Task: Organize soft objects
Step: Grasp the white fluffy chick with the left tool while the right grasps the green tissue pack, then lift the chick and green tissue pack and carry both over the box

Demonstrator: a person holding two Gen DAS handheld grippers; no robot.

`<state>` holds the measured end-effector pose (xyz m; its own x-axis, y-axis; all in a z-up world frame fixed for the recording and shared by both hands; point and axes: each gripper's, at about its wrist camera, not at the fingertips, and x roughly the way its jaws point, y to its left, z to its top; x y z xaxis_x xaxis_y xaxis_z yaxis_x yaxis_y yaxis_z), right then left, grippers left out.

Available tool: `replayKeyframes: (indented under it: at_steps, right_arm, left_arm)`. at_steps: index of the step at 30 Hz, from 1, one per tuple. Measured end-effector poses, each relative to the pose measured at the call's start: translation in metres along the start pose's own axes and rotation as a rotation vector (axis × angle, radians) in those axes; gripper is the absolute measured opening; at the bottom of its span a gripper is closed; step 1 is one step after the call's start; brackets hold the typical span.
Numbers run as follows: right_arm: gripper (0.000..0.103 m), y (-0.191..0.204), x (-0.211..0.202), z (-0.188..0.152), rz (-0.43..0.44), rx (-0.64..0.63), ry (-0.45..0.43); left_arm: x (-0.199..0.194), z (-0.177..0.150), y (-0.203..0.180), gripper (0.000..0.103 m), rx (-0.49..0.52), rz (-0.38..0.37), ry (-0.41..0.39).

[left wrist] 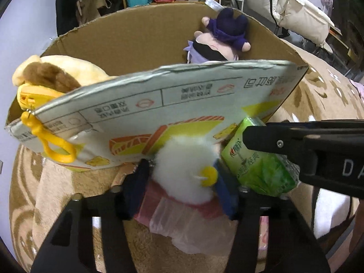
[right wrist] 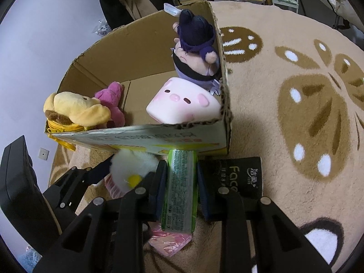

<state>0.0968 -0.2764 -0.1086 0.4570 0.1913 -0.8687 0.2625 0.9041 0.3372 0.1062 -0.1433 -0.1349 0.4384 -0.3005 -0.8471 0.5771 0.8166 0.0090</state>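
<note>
A white fluffy plush (left wrist: 186,166) with a yellow spot lies on the rug against the front of a cardboard box (left wrist: 182,104). My left gripper (left wrist: 182,188) is shut on it, with a blue pad against each side. Just to its right, my right gripper (right wrist: 179,182) is shut on a green tissue pack (right wrist: 179,191), which stands on end against the box wall. Inside the box (right wrist: 136,45) sit a yellow plush (right wrist: 75,109), a pink plush (right wrist: 111,100), a pink pig cube (right wrist: 182,100) and a purple-clad doll (right wrist: 195,45).
A pink plastic-wrapped pack (left wrist: 173,213) lies under the white plush and the green pack. A black tissue pack (right wrist: 238,175) lies right of my right gripper. The tan rug (right wrist: 295,91) with a brown pattern spreads to the right. Clothes and shelves stand behind the box.
</note>
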Motion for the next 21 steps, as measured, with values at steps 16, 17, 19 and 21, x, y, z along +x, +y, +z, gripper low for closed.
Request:
replayKeyframes:
  at_steps: [16, 17, 19, 21]
  right_arm:
    - [0.027, 0.011, -0.017, -0.003, 0.0, -0.048, -0.053]
    - [0.027, 0.011, -0.02, -0.003, 0.0, -0.051, -0.058]
    - [0.027, 0.012, -0.024, -0.003, -0.005, -0.058, -0.069]
    - [0.027, 0.015, -0.027, -0.004, -0.015, -0.073, -0.08]
  left_arm:
    - [-0.038, -0.017, 0.018, 0.032, -0.075, 0.039, -0.07]
    - [-0.044, -0.019, 0.019, 0.032, -0.08, 0.046, -0.077]
    - [-0.051, -0.019, 0.019, 0.032, -0.083, 0.058, -0.09]
    - [-0.062, -0.024, 0.021, 0.032, -0.082, 0.082, -0.107]
